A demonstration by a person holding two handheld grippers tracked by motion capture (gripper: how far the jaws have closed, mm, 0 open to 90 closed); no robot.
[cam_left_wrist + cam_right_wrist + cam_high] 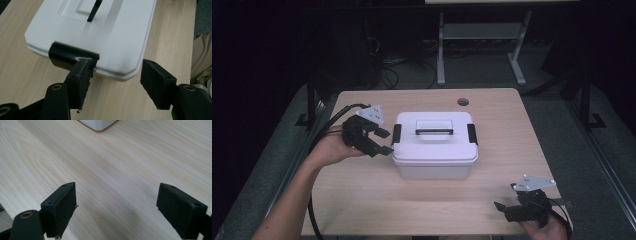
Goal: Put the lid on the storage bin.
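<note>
— Where's the white box (pixel 435 145)?

— Mid-desk (pixel 362 200), lid on, black handle (pixel 434 132) on top, a black latch (pixel 65 57) at each end.

— And the left tool (pixel 384 141)?

— At the box's left end, jaws spread; one pad (pixel 80 80) sits right against that latch, the other beside the lid's corner, gripping nothing.

— The right tool (pixel 503 210)?

— Near the desk's front right corner, well apart from the box, jaws wide, nothing between them.

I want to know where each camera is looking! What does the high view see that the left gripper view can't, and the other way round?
High view alone: the box's right clasp, the right hand-held gripper and a hole in the table.

Left gripper view alone: one jaw tip right at the left clasp, seen close up.

Both: the white box, its handle, the wooden table and the open left hand-held gripper.
</note>
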